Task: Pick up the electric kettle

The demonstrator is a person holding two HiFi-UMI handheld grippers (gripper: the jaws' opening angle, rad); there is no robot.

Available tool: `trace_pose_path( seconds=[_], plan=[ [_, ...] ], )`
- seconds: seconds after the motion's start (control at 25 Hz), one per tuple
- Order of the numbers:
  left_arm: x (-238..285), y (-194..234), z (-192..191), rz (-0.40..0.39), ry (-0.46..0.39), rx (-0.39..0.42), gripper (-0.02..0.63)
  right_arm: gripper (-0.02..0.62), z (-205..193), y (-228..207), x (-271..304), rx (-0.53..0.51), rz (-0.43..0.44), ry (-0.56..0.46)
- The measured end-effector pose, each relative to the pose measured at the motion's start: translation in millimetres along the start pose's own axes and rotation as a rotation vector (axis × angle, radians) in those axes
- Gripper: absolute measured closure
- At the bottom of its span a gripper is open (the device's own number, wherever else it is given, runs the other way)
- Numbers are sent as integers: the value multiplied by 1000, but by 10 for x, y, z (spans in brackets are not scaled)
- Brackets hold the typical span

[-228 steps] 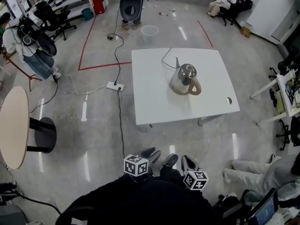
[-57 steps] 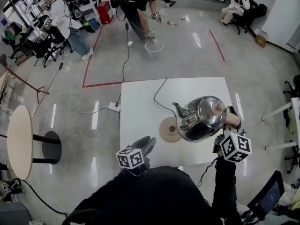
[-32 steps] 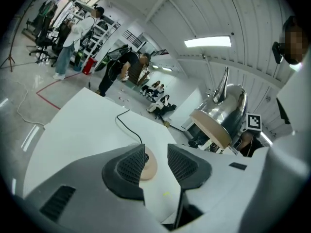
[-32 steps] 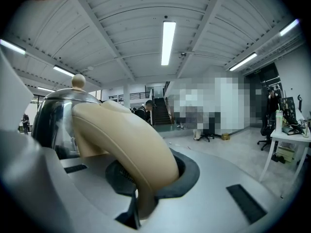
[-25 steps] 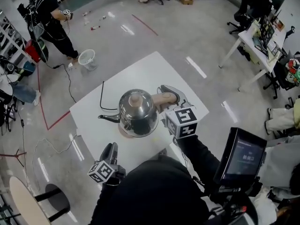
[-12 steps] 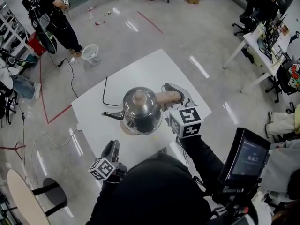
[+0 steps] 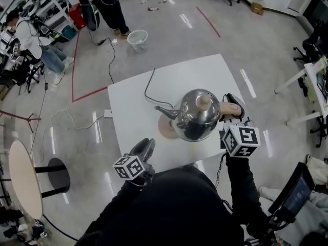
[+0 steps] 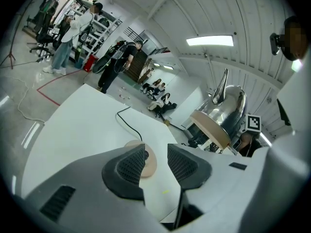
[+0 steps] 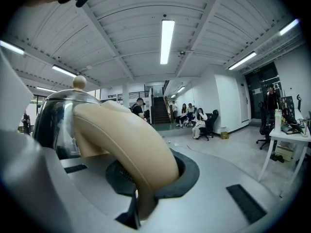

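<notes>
A shiny steel electric kettle [image 7: 196,118] with a beige handle [image 7: 228,109] hangs tilted above the white table [image 7: 128,104]. My right gripper [image 7: 231,110] is shut on that handle; in the right gripper view the handle [image 9: 131,144] fills the space between the pads, with the kettle body [image 9: 51,123] at left. The round beige base [image 7: 165,128] lies on the table beside and below the kettle. My left gripper [image 7: 144,148] hovers at the table's near edge, open and holding nothing; its view shows the base [image 8: 150,164] past its pads and the raised kettle [image 8: 226,106] at right.
A black cord [image 7: 147,88] runs from the base across the table and off its far edge. On the floor beyond stand a white bucket [image 7: 137,39] and several people. A round wooden table [image 7: 23,181] stands at left, a screen [image 7: 294,199] at lower right.
The head view has swung round, so the table and kettle sit differently in the picture. The base now shows more fully beside the kettle. Both grippers keep their hold and stance.
</notes>
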State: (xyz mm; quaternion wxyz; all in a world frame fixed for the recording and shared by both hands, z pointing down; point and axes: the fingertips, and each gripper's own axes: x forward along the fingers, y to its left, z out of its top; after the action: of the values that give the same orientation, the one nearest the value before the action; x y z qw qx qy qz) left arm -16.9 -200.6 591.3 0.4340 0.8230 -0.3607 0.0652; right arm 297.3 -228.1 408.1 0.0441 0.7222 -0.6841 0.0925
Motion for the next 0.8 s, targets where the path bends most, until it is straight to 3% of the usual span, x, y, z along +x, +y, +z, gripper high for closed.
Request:
trace_pose_path(
  seconds=[0.8],
  plan=[
    [-54,238,-31,18,10,-26,449,551,-245,-86,66,-30,-61,22]
  ],
)
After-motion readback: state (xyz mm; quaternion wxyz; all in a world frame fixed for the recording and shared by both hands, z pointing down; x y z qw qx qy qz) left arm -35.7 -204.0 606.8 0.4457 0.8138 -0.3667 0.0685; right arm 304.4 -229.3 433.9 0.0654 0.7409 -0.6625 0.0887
